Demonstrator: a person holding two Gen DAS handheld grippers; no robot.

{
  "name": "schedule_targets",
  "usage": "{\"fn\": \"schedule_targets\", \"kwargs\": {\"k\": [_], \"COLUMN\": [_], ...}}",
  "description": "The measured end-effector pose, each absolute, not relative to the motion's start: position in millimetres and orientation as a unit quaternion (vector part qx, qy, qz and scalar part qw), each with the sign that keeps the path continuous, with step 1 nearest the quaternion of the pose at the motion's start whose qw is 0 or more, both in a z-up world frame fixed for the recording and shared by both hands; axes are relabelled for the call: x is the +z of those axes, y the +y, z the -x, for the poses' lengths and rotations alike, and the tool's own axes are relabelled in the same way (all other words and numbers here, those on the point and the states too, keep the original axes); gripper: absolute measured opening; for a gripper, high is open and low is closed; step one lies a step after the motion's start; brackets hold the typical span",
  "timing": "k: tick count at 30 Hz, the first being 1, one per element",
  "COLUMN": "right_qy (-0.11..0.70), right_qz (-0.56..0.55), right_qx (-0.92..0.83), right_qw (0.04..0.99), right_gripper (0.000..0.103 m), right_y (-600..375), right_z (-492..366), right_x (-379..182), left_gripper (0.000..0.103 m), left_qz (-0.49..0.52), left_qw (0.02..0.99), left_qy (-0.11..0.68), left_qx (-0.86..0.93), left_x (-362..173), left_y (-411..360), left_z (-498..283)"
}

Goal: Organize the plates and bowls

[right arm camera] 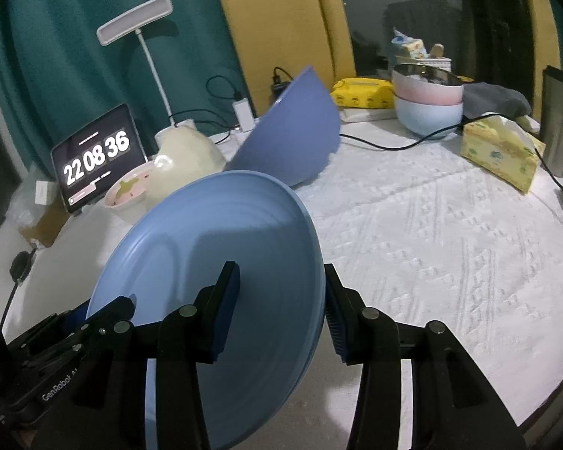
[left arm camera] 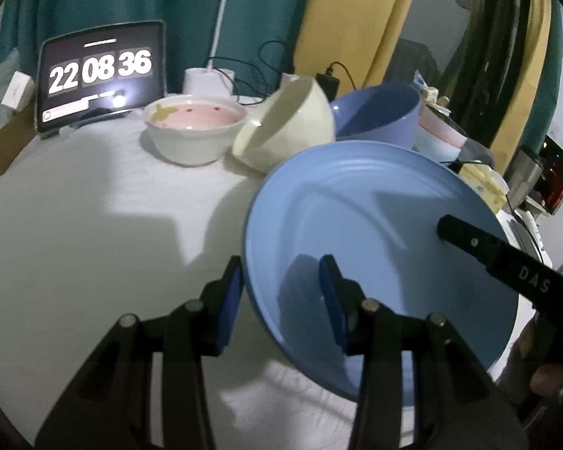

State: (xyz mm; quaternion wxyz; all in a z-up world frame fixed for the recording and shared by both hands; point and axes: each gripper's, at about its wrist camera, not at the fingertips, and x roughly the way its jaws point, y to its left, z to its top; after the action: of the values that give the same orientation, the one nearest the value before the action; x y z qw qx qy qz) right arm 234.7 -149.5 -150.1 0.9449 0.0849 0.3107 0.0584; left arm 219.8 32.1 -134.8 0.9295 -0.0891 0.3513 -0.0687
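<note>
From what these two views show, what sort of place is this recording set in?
Probably a room at home, not a kitchen: a table under a white knitted cloth, teal and yellow curtains behind, plus a desk lamp and tissue box.

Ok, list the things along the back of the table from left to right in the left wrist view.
Tablet clock → pink-lined white bowl → tipped cream bowl → periwinkle bowl → stacked pink and pale blue bowls.

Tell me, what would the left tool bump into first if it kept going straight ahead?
Probably the cream bowl lying tipped on its side. The left tool holds the blue plate by its rim and points toward that bowl, though depth is hard to judge.
</note>
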Motion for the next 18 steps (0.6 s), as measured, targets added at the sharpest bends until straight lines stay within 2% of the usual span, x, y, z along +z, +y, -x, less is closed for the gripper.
{"fn": "schedule_targets", "kwargs": {"k": [18], "right_qy": [0.332], "right_qz": [-0.063], "right_qx": [0.093], "right_qw": [0.937], "right_gripper": [0.047], "right_y": [-82.3], "right_z": [-246.1], "right_x": [-154.8], "left_gripper": [0.042], "left_qz": [0.109], "left_qw": [0.929], "left_qy": [0.352], "left_qx": [-0.024], "left_x": [-141.6], "left_y": [93.4], "left_z": [-204.8]}}
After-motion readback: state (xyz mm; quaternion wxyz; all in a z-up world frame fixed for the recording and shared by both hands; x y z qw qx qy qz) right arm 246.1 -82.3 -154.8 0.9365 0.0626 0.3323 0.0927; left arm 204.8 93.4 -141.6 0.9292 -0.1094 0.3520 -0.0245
